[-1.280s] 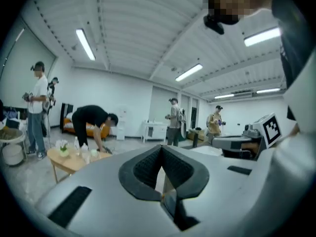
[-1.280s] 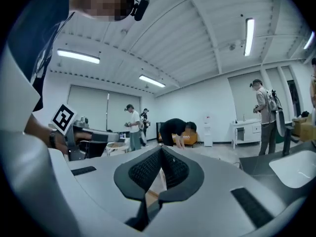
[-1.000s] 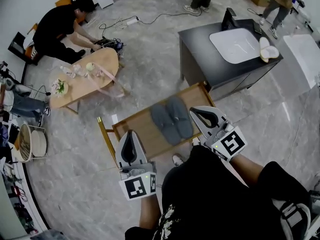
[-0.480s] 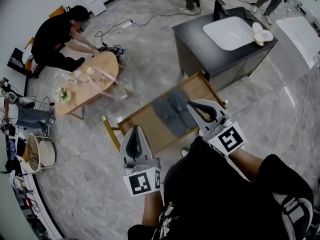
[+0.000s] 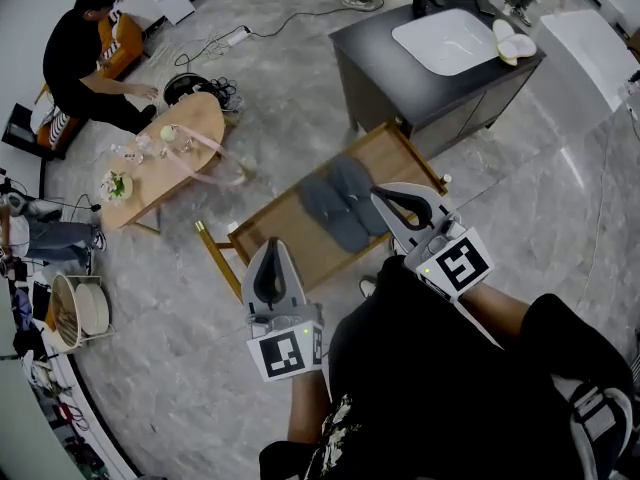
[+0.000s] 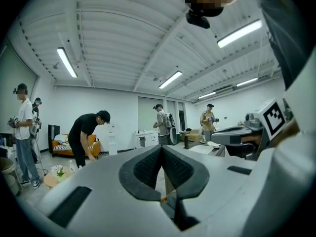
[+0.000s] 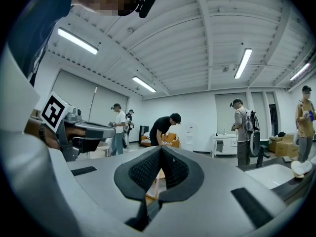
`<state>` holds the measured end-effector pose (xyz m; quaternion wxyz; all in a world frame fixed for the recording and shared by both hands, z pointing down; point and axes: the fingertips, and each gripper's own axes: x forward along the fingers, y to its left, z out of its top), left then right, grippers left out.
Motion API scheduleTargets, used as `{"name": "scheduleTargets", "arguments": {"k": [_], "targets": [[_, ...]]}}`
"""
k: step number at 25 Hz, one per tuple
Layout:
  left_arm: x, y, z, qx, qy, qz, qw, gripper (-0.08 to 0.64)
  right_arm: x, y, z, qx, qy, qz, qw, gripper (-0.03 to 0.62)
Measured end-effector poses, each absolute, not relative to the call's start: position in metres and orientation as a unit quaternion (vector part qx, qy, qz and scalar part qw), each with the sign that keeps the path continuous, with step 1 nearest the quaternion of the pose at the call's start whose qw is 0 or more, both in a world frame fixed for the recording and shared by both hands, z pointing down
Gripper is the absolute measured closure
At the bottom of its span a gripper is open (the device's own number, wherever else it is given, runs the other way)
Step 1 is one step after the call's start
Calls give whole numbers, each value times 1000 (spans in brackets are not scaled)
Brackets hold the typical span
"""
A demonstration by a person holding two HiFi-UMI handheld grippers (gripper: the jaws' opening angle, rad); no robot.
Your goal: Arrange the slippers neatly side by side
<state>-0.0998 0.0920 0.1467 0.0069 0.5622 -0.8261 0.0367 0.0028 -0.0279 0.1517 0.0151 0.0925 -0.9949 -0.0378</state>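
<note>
Still holds left gripper [image 5: 271,247] and right gripper [image 5: 380,197] shut and empty at the near edge of the wooden bench [image 5: 288,236], as a second ago. Leaves slippers [image 5: 341,206] unmoved, side by side, touching, toward its far-right end. Finds bare plank left of them, open floor [image 5: 190,338] beyond the edges.

Two grey slippers [image 5: 325,213] lie on the near table [image 5: 292,246]. There are three tables in all, counting the oval table [image 5: 190,133] far left and the dark table [image 5: 375,53] far right. Two hand-held grippers show: left hand-held gripper [image 5: 272,247], right hand-held gripper [image 5: 379,195].
</note>
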Motion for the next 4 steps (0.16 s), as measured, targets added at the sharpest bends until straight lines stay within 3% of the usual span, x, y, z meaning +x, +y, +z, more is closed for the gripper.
{"name": "scheduleTargets", "arguments": {"k": [4], "targets": [[-99, 90, 149, 564, -825, 33, -1, 557, 4, -28, 154, 96, -994, -37, 21, 595]]}}
